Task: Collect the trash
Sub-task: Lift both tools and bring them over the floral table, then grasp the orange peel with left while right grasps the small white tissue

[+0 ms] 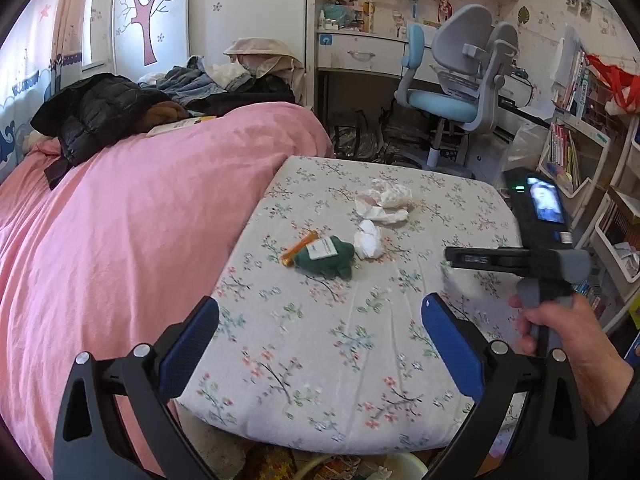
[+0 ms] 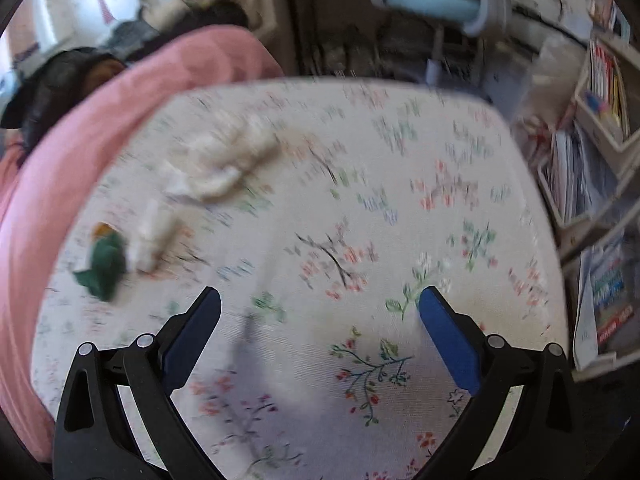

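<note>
On the floral mattress point(image 1: 360, 340) lie a large crumpled white tissue point(image 1: 386, 200), a small white tissue ball point(image 1: 368, 240), a green cloth item with a white label point(image 1: 326, 258) and an orange tube point(image 1: 298, 248). My left gripper point(image 1: 320, 312) is open and empty, short of them. My right gripper point(image 2: 320, 304) is open and empty above the mattress; in the left wrist view its body point(image 1: 536, 260) is at the right. The right wrist view is blurred and shows the large tissue point(image 2: 224, 160), the small tissue ball point(image 2: 154, 236) and the green cloth item point(image 2: 104, 268) at left.
A pink duvet point(image 1: 132, 232) covers the bed's left side, with dark clothes point(image 1: 96, 116) piled at the back. A blue desk chair point(image 1: 452, 92) and desk stand beyond. Bookshelves point(image 1: 580, 168) line the right. A bin-like container point(image 1: 360, 466) shows below the mattress edge.
</note>
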The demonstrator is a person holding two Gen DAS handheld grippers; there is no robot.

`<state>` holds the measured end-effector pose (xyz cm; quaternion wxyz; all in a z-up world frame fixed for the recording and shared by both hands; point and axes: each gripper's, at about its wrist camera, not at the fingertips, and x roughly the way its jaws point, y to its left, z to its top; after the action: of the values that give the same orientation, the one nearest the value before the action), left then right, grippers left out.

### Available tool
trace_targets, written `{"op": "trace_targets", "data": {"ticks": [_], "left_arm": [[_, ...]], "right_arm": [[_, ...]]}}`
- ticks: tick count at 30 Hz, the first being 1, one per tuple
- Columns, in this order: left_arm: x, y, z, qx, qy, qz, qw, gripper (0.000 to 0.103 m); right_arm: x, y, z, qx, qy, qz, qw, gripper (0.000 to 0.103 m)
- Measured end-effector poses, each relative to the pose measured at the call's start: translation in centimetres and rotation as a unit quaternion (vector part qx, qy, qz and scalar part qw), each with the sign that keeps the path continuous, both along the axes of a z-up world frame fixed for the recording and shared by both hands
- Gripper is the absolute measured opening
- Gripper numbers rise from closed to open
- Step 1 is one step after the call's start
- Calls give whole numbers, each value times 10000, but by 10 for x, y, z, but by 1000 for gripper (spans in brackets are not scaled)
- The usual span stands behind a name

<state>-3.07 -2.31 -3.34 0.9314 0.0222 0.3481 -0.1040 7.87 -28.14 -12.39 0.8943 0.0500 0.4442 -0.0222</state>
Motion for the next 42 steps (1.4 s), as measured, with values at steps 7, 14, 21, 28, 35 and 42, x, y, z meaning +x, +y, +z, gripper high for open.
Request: {"op": "trace_targets", "data": {"ticks": [7,14,21,28,35,42], "left_arm": [[47,35,-4,405,87,-17,9991,97],[82,36,-27,-118,591,154,9981,97],[131,17,-53,164,688,184,9973,82],[158,6,-75,790,898,-53,9928,72],[169,-1,-88,1003,1182,-352,9873,63],[171,-1,-90,693,1660,-819,9803,45]], "right_arm": [[-7,20,16,62,-233,497,9985,96],[-9,44,16,199,-272,908,9953,96],[0,69,9,284,-258,1182,9923,88],[24,96,-1,306,-140,1349,9903,73],[52,108,-17,267,61,1387,9900,66],[64,113,-29,128,164,1525,9881,51]]}}
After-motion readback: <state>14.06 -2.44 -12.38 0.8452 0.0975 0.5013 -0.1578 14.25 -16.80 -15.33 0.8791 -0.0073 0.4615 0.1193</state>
